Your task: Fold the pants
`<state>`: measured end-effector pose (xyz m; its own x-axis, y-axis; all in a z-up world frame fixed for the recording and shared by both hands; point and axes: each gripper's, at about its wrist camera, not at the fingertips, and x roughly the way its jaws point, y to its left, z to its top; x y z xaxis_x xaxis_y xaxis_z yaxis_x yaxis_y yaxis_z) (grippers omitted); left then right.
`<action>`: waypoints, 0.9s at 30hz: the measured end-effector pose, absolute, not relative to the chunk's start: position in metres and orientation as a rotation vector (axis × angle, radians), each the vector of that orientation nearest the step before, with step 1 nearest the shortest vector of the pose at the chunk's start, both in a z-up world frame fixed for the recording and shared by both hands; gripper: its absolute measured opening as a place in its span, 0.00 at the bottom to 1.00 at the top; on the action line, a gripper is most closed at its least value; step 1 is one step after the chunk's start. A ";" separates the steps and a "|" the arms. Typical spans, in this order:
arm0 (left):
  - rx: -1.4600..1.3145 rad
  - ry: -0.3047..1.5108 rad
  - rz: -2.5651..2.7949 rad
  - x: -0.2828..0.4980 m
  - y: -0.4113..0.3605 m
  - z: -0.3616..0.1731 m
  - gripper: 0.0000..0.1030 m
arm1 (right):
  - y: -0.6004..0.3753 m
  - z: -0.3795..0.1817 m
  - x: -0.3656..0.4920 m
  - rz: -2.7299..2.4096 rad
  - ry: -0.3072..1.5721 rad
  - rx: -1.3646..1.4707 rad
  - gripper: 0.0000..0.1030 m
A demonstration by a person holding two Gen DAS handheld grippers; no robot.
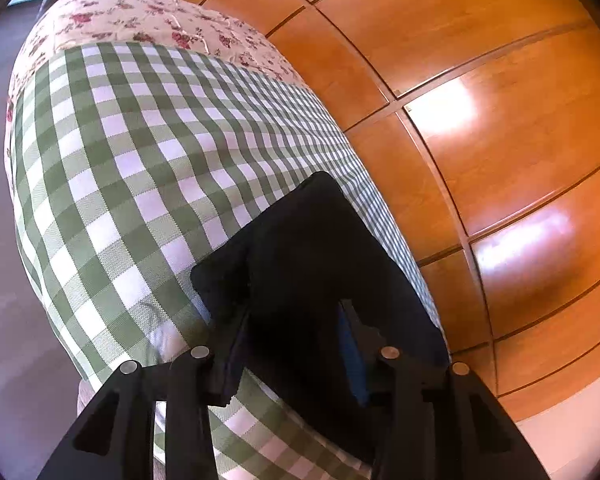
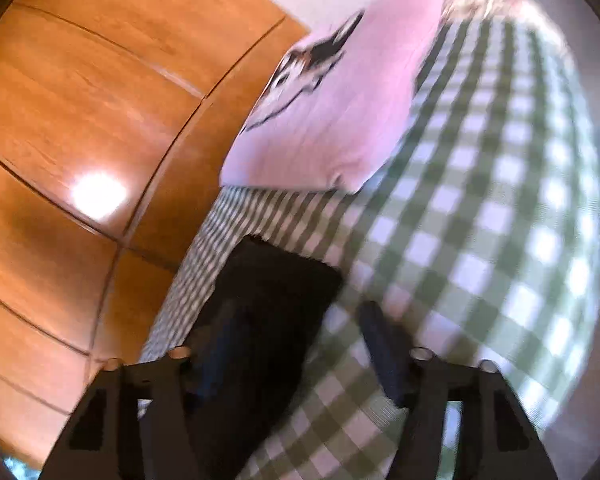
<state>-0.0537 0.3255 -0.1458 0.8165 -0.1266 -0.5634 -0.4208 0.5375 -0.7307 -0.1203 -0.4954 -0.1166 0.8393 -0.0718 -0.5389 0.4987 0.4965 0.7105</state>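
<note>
The black pants (image 1: 320, 248) lie folded into a compact dark rectangle on the green-and-white checked cover (image 1: 140, 160), close to the bed's edge beside the wooden wardrobe. My left gripper (image 1: 294, 340) hovers over their near end with its jaws apart; the fabric lies between and under the fingers, and the pads do not press on it. In the right wrist view, which is blurred, the pants (image 2: 276, 280) sit under the left finger of my right gripper (image 2: 300, 344). That gripper is open too, its other finger over the checked cover (image 2: 480, 220).
A glossy wooden wardrobe (image 1: 480, 80) runs along the bed's side and also fills the left of the right wrist view as wardrobe doors (image 2: 80, 100). A pink pillow (image 2: 332, 112) with a dark drawing lies beyond the pants. A floral quilt (image 1: 140, 16) covers the bed's far end.
</note>
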 end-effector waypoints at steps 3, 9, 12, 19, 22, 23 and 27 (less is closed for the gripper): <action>-0.896 0.648 0.224 -0.047 0.316 -0.140 0.35 | -0.495 -0.116 -0.103 -0.338 0.505 0.940 0.34; -0.746 0.706 0.287 -0.039 0.304 -0.134 0.22 | -0.471 -0.087 -0.112 -0.365 0.500 0.809 0.17; -0.743 0.704 0.286 -0.038 0.304 -0.134 0.22 | -0.466 -0.074 -0.125 -0.440 0.493 0.752 0.17; -0.674 0.718 0.307 -0.033 0.301 -0.126 0.28 | -0.459 -0.096 -0.123 -0.586 0.622 0.688 0.46; -0.669 0.660 0.410 -0.042 0.306 -0.104 0.34 | -0.440 -0.051 -0.140 -0.692 0.474 0.580 0.46; -0.650 0.614 0.444 -0.046 0.305 -0.092 0.34 | -0.431 -0.036 -0.143 -0.688 0.418 0.553 0.47; -0.573 0.482 0.410 -0.036 0.280 -0.054 0.36 | -0.377 0.004 -0.122 -0.480 0.355 0.401 0.55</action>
<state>-0.0360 0.2801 -0.0540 0.8116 0.2318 -0.5363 -0.4918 0.7666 -0.4128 -0.1225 -0.3768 0.0042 0.8294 -0.3717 -0.4170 0.5078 0.8127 0.2856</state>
